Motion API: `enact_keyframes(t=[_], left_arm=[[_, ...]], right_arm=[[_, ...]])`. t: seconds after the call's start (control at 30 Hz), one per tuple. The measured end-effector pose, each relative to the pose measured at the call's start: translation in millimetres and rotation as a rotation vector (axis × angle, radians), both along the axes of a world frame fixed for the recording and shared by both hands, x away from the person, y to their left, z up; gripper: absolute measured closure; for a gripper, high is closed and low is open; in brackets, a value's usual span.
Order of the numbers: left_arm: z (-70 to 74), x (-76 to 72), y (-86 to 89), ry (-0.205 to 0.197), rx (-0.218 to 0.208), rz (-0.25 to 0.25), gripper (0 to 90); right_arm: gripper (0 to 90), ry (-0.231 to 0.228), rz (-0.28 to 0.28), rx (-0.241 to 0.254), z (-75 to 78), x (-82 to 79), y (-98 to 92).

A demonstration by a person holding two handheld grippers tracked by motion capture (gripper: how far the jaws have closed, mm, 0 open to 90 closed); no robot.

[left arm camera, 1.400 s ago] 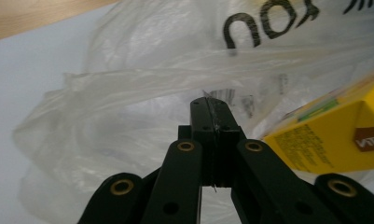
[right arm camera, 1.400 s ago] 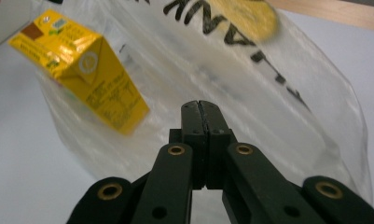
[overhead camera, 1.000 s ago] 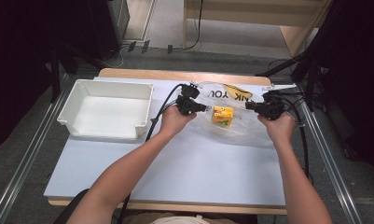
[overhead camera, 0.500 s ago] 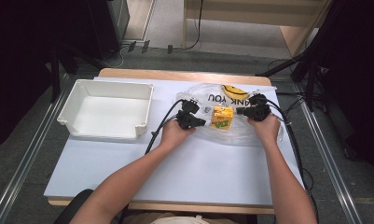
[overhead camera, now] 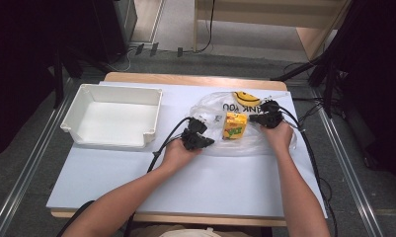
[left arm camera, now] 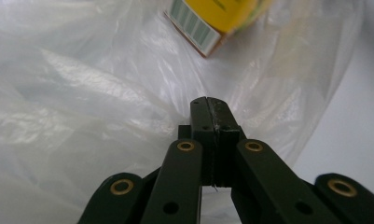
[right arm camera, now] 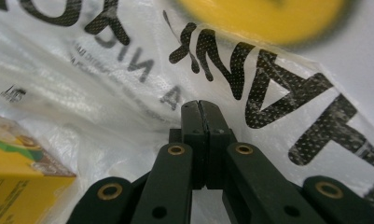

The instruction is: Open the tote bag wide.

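The clear plastic bag (right arm camera: 105, 88) has big black letters on it. In the right gripper view they read "THANK", seen upside down. A yellow smiley face (overhead camera: 246, 97) sits beside the words. The yellow box (left arm camera: 212, 18) has a barcode, but its numbers are too blurry to read.

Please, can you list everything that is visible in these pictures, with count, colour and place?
bag: 1, clear plastic with black letters and a yellow smiley, lying right of centre on the table
carton: 1, yellow with green print, on the bag area between the two grippers; whether inside the bag, cannot tell
bin: 1, white, nothing in it, left part of the table
table: 1, white top with a wooden edge
left gripper: 1, black, jaws shut, at the bag's left edge
right gripper: 1, black, jaws shut, at the bag's right side near the letters
forearms: 2, coming in from the bottom of the high view
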State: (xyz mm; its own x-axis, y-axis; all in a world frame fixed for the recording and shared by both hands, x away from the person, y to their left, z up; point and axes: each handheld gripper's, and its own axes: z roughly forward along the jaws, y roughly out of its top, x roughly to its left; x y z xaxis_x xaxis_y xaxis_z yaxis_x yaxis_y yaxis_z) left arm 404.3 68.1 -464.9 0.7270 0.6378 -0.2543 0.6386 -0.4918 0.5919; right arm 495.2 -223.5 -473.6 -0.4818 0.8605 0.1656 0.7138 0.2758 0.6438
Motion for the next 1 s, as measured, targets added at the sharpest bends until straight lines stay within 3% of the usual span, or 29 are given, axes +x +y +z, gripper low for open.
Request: enact_keyframes(t=[0.3, 0.47, 0.5, 0.6, 0.67, 0.87, 1.0], left_arm=[[-0.3, -23.0, 10.8, 0.015, -0.012, -0.028, 90.0], [0.1, -27.9, 16.3, 0.027, -0.02, -0.031, 90.0], [0.9, -29.3, 18.1, 0.03, -0.014, -0.042, 90.0], [4.7, -28.2, 20.2, 0.024, -0.016, -0.047, 90.0], [13.0, -25.4, 19.8, 0.024, -0.036, -0.048, 90.0], [32.6, -25.0, 16.7, -0.016, -0.044, -0.071, 90.0], [43.9, -22.8, 16.9, -0.02, -0.053, -0.076, 90.0]], right_arm=[[90.0, -0.034, -0.049, -0.008, -2.0, 5.4, 1.7], [90.0, -0.047, -0.108, -0.065, -0.6, 10.4, -3.5], [90.0, -0.044, -0.14, -0.069, -0.3, 12.6, -5.2], [90.0, -0.032, -0.151, -0.064, 0.3, 13.2, -4.9], [90.0, 0.009, -0.16, -0.033, 2.3, 12.8, -5.6], [90.0, -0.03, -0.098, -0.001, 15.4, -1.9, -2.2], [90.0, -0.053, -0.055, 0.02, 29.0, -14.9, -1.6]])
